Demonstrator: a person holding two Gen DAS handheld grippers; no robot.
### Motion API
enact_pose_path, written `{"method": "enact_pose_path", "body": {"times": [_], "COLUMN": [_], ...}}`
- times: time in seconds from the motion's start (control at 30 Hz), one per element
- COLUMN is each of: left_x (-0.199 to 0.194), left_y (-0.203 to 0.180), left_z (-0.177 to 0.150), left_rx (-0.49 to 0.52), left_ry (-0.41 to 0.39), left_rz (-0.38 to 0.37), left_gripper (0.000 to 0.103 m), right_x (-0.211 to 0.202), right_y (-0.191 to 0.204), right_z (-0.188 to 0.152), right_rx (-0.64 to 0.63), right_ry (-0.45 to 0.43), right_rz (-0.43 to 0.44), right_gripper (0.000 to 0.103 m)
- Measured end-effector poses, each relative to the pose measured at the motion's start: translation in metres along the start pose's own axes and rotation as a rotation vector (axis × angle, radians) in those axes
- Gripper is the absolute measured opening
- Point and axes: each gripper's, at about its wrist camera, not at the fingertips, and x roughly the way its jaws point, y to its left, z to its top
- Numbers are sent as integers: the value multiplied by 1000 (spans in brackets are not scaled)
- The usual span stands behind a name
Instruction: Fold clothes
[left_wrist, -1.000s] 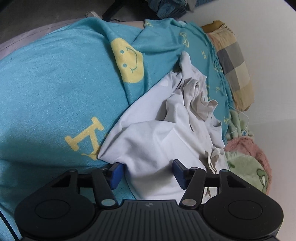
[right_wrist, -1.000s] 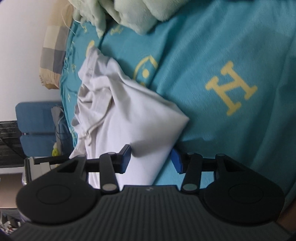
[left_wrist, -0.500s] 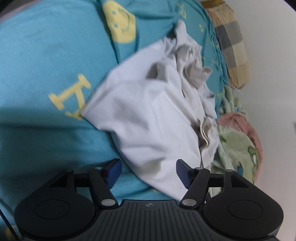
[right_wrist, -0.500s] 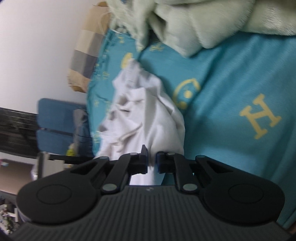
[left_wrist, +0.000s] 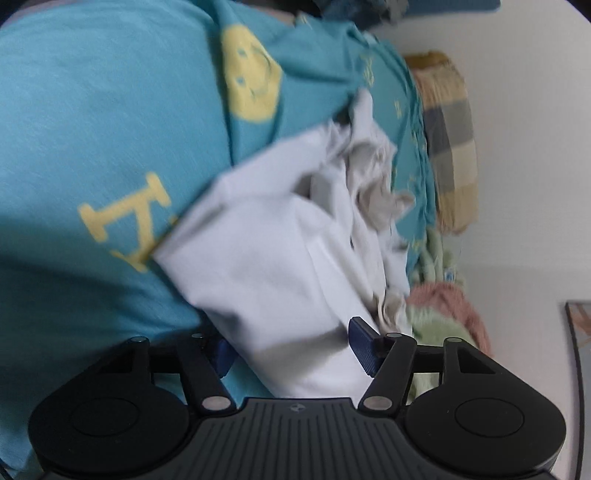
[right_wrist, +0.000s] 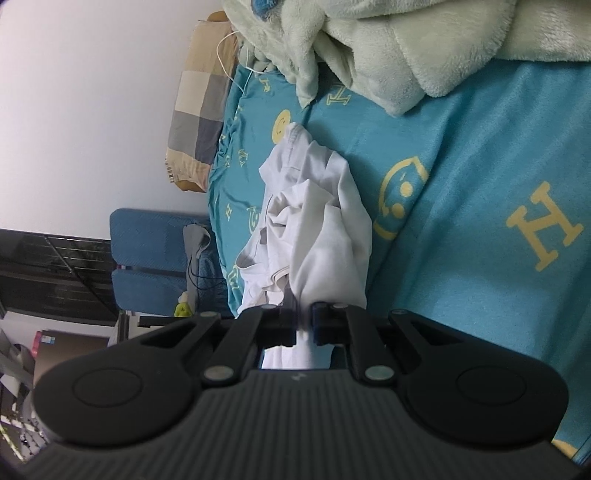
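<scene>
A crumpled white garment lies on a teal bedsheet printed with yellow letters and smiley faces. My left gripper is open, its jaws on either side of the garment's near edge; the left blue pad is partly hidden behind the cloth. In the right wrist view the same white garment hangs bunched and lifted toward my right gripper, which is shut on a fold of it.
A checked pillow lies by the white wall. A pale green fleece blanket is heaped at the head of the bed; green and pink plush sits beside the garment. A blue chair stands off the bed's edge.
My right gripper closed on the garment's edge and lifted it, bunching the cloth. The left gripper stayed open and moved in around the garment's near edge.
</scene>
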Motion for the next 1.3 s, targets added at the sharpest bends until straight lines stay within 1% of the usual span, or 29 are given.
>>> {"method": "enact_pose_path", "body": {"times": [0.07, 0.1, 0.13, 0.17, 0.23, 0.3, 0.33, 0.43, 0.5, 0.67, 0.77, 0.9, 1.0, 1.2, 1.3], "left_x": [-5, -7, -9, -12, -12, -17, -21, -41, -58, -102, -131, -188, -217, -231, -218], "left_y": [3, 3, 3, 2, -4, -14, -20, -37, -49, -73, -71, -58, -52, -52, -59], "left_z": [3, 3, 4, 7, 14, 17, 17, 11, 5, -21, -38, -69, -89, -94, -80], "left_rx": [-21, -23, -18, -10, 19, 73, 105, 200, 238, 317, 302, 297, 305, 283, 256], "left_ry": [-46, -68, -86, -96, -111, -122, -130, -155, -157, -135, -97, -57, -41, -17, -16], "left_rz": [1, 1, 1, -1, -5, -2, -3, -8, -12, -2, 6, 17, 26, 58, 65], "left_gripper": [54, 49, 42, 38, 23, 14, 12, 9, 9, 8, 8, 8, 8, 9, 9], "right_x": [0, 0, 0, 0, 1, 0, 0, -2, -9, -46, -78, -124, -124, -125, -125], "right_y": [0, 0, 0, 0, 1, 6, 8, 18, 25, 41, 39, 33, 38, 48, 53], "right_z": [0, 0, 0, 0, 1, 0, 0, -1, 0, -6, -17, -37, -38, -40, -40], "right_rx": [-9, -13, -18, -21, -30, -67, -89, -137, -152, -191, -215, -242, -249, -262, -269], "right_ry": [-6, -8, -10, -12, -16, -26, -31, -33, -40, -75, -67, -51, -45, -33, -27], "right_rz": [-11, -18, -25, -31, -39, -52, -60, -88, -85, -58, -68, -80, -93, -119, -133], "right_gripper": [10, 10, 10, 10, 10, 10, 10, 10, 10, 10, 10, 10, 10, 10, 10]}}
